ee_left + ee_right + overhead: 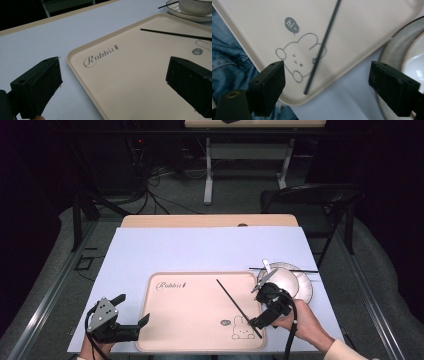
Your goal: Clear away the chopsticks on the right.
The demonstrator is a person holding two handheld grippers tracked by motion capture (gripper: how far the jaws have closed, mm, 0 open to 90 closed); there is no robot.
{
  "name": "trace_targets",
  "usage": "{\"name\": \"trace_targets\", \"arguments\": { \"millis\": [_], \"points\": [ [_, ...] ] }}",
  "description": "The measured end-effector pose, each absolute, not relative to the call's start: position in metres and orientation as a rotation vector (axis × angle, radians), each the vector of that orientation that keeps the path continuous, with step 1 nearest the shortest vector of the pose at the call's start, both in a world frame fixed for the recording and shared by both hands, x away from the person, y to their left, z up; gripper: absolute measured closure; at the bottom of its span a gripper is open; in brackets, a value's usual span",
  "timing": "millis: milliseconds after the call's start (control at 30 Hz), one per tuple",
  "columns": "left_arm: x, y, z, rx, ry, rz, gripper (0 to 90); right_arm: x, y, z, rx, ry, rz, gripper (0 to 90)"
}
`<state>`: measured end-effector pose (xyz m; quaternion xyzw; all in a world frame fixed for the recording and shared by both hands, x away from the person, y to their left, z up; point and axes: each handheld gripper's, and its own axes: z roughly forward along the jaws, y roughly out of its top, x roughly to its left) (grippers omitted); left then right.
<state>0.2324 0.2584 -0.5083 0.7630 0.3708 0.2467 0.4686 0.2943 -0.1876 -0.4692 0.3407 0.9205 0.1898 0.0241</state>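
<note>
Right gripper (258,321) was off the chopstick (239,308), jaws wide and empty.
The stick lay flat on the tray (150,330), long axis diagonal, near tip at the rabbit drawing (241,329); 1 more crossed the plate (305,292). Left gripper (134,312) gaped over the tray's left rim.

**Print on the tray**

The beige tray (130,82) bears "Rabbit" (100,54) in grey script with a small carrot, left of centre in the left gripper view. A grey speech bubble (292,25) reads "hi~", upper left in the right gripper view.
</note>
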Motion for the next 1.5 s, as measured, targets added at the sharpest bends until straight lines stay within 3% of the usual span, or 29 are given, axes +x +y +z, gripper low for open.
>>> {"name": "trace_targets", "arguments": {
  "millis": [367,800,1500],
  "points": [
    [0.232,0.259,-0.508,1.860,0.909,0.600,0.1,0.318,-0.229,-0.437,0.831,2.789,0.465,0.0],
    [0.233,0.259,-0.508,1.856,0.909,0.600,0.1,0.350,-0.279,-0.409,0.704,2.723,0.416,0.0],
    [0.233,0.259,-0.509,1.860,0.913,0.602,0.1,0.407,-0.329,-0.425,0.492,2.785,0.280,0.0]
  ]
}}
